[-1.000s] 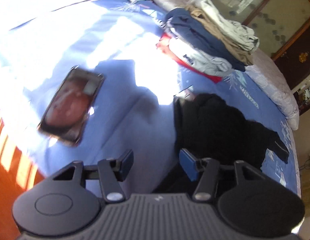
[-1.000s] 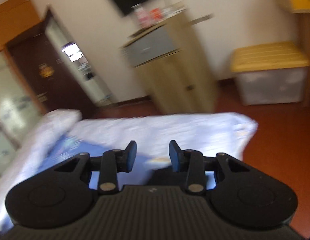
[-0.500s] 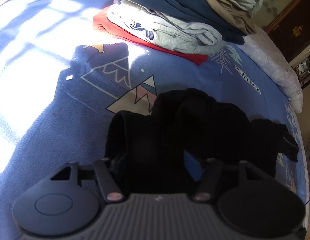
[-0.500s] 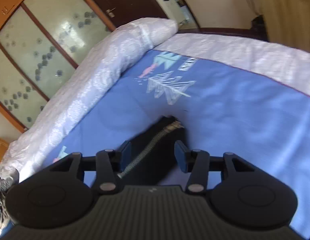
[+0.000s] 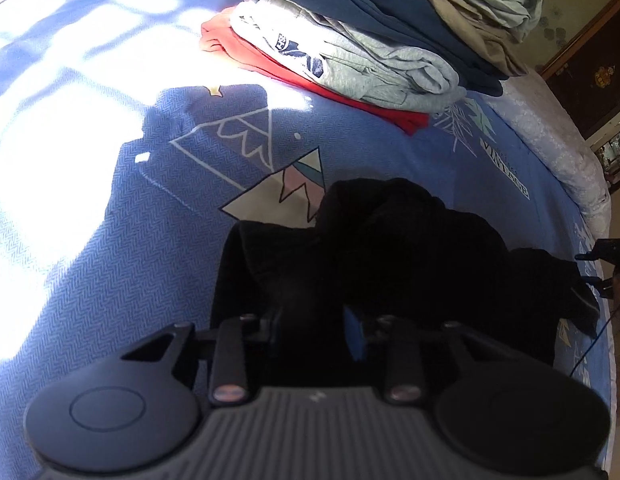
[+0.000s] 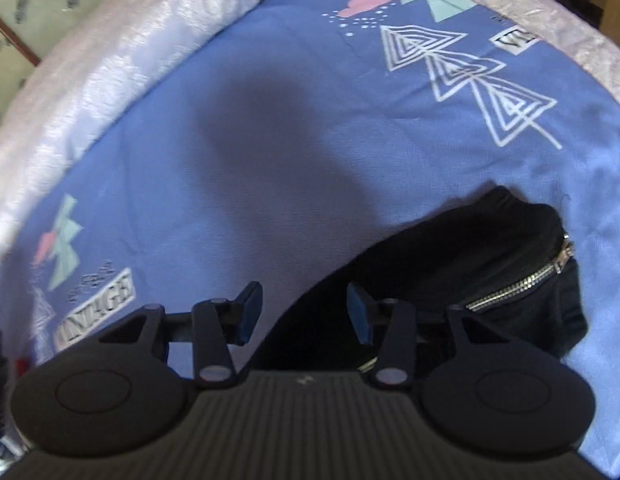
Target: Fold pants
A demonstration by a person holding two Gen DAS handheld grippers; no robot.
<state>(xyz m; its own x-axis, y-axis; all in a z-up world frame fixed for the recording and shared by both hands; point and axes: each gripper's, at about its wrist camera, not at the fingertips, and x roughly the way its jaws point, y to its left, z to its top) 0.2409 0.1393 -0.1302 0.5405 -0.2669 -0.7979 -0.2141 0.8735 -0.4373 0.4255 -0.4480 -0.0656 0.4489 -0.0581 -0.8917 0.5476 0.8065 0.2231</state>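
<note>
Black pants (image 5: 394, 252) lie crumpled on a blue patterned bedspread (image 5: 109, 240). My left gripper (image 5: 316, 330) is open and low over the near end of the pants, with black cloth between its jaws. In the right wrist view the other end of the pants (image 6: 462, 256) shows a silver zipper (image 6: 526, 280). My right gripper (image 6: 303, 312) is open, and its right finger rests over the edge of the pants.
A stack of folded clothes (image 5: 382, 40) in red, grey, navy and tan sits at the back of the bed. A white quilt (image 6: 121, 52) runs along the bed's far edge. A dark wooden cabinet (image 5: 590, 60) stands beyond. The right gripper (image 5: 606, 264) peeks in at right.
Both grippers have dropped closer to the pants. The left has moved forward slightly over the cloth. The right has swung down from the room towards the zipper end.
</note>
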